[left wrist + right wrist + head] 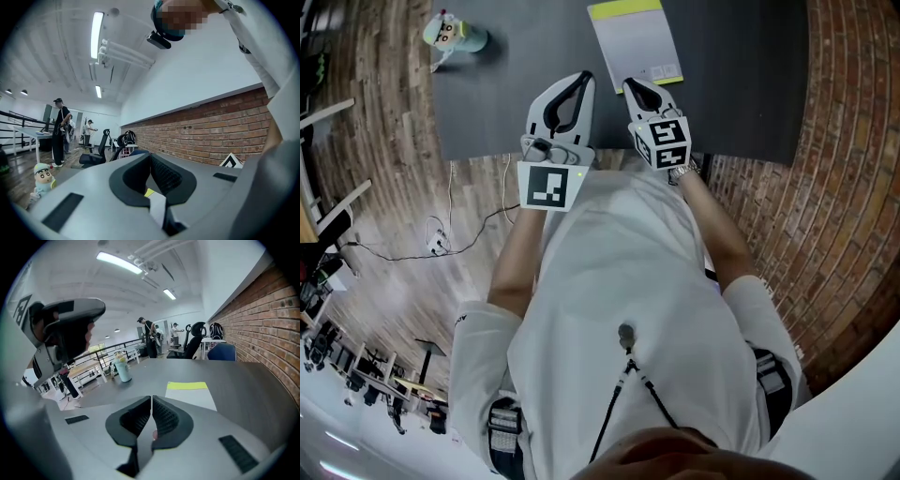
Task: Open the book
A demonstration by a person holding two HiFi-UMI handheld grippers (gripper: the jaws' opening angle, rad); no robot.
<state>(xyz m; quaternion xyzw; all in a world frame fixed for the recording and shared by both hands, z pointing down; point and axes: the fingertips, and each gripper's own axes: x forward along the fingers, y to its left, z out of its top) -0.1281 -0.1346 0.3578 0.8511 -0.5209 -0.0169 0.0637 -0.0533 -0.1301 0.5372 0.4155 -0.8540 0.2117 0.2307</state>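
Ahead of my right gripper (635, 87), jaws together and empty, lies the closed book (636, 42). My left gripper (579, 80) is likewise closed.

Bright, even light from ceiling strip lights (97, 28); soft shadows; strong fisheye warp at edges; background possibly slightly soft.

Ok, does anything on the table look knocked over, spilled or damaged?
Nothing stands out. The grey book with a yellow-green strip lies flat and closed on the dark grey table; the mint-green cartoon figurine stands upright.
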